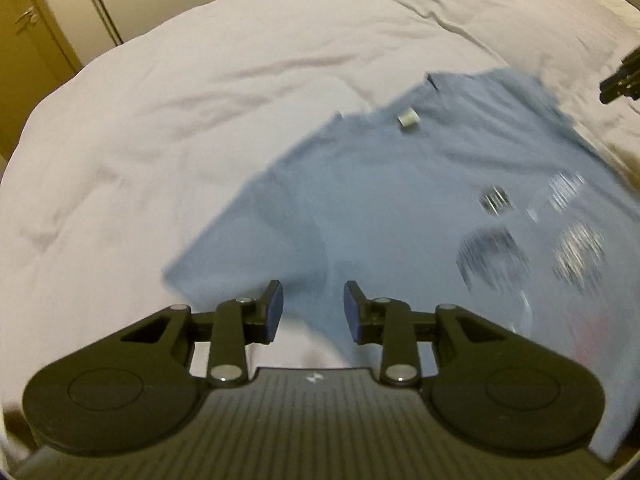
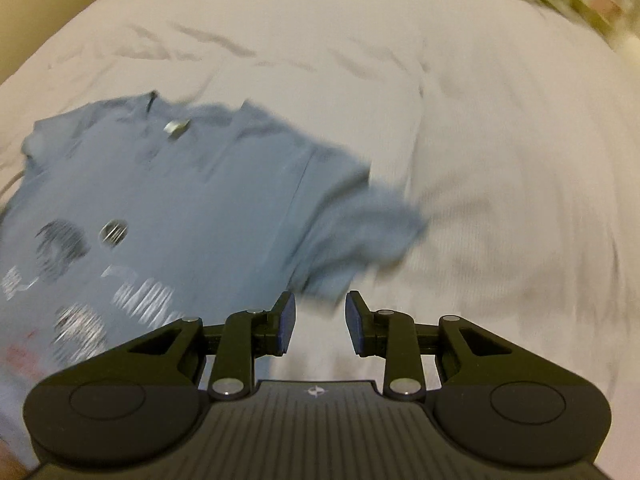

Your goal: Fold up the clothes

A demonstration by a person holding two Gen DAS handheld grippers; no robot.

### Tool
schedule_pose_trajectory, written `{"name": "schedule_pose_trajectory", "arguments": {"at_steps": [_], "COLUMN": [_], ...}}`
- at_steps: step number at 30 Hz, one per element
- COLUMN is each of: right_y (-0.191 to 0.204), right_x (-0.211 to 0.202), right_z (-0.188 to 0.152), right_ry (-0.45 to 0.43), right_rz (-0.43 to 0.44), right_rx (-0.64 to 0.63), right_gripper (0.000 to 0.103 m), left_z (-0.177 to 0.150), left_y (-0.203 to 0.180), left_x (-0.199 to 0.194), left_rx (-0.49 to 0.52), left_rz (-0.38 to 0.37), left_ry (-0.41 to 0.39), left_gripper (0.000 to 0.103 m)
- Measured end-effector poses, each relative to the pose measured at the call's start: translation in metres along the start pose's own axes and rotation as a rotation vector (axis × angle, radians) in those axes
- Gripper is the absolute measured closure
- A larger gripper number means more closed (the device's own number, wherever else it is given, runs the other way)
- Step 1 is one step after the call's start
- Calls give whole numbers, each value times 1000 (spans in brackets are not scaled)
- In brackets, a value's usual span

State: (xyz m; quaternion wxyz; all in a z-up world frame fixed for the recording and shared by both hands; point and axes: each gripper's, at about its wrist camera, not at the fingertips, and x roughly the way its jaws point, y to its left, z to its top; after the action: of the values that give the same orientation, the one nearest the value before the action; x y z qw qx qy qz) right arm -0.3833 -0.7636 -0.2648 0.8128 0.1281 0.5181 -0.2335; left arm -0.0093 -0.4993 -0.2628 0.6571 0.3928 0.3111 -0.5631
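Lying flat on the white bed [image 1: 200, 120] is a blue shirt [image 1: 380, 200], spread front-up with its collar toward the far edge of the bed. A small pale tag [image 1: 408, 119] shows inside the neckline; any writing on it is too small and blurred to read. Across the chest runs a print [image 1: 532, 240] of dark and silvery shapes, with a faint reddish patch nearer the hem, but motion blur smears it and no letters or brand can be made out.

In the left wrist view, the left claw [image 1: 313, 312] is spread, its 2 blue pads [image 1: 275, 308] apart with nothing between them, hovering over the shirt's left sleeve edge near the bed's near side. Bare sheet shows between the fingers close to the claw body. At the right edge of this view a dark piece of the other device [image 1: 622, 80] pokes in above the bed.

In the right wrist view, the right claw [image 2: 320, 320] is likewise spread and empty, its pads [image 2: 287, 320] apart above the sheet just beside the shirt's right sleeve [image 2: 360, 228], which lies rumpled and pointing toward the bed's right side. The same tag [image 2: 176, 127] and print [image 2: 100, 280] appear here, still unreadable.

A cupboard door [image 1: 36, 32] with a metal handle stands beyond the bed's far left corner.
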Motion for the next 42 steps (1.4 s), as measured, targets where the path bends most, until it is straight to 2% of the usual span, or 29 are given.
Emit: {"name": "schedule_pose_trajectory", "arguments": {"at_steps": [5,7,10,11,14,18,21,23,24,25,26,27,34,37,42], "right_y": [-16,-13,-3,2,17,26,33,36,37,38,39,38,39,44,42], "right_x": [50,70,101,110,128,141,158,167,171,174,176,174,153,161,180], "right_z": [67,85,103,107,114,129,140,143,143,144,145,146,170,177,174], "right_ry": [-41,-39,-22,-14,1,1,15,43,59,75,89,92,2,-11,-3], "right_rz": [49,73,98,102,112,139,147,153,156,160,164,163,113,93,72], "right_rx": [-146,-197,-276,-301,-354,-364,-388,-382,-375,-367,-355,-345,-373,-395,-344], "right_gripper": [71,72,71,71,61,60,60,62,65,80,88,103,103,103,103], "left_z": [59,73,90,95,105,115,113,109,107,107,107,107,114,118,107], "left_y": [18,21,27,29,33,42,48,51,52,53,55,56,71,77,86], "left_x": [54,72,100,109,134,172,187,191,191,188,184,180,161,170,186], "left_rx": [21,17,20,26,60,86,92,93,94,97,100,103,107,69,19], "left_rz": [-5,-11,-35,-49,-115,-221,-256,-292,-309,-310,-303,-296,-243,-226,-207], "left_ry": [-16,-18,-18,-20,-18,53,84,97,97,87,71,55,-43,-44,-13], "left_gripper": [64,59,56,56,56,56,65,81,97,103,103,103,103,103,102]}}
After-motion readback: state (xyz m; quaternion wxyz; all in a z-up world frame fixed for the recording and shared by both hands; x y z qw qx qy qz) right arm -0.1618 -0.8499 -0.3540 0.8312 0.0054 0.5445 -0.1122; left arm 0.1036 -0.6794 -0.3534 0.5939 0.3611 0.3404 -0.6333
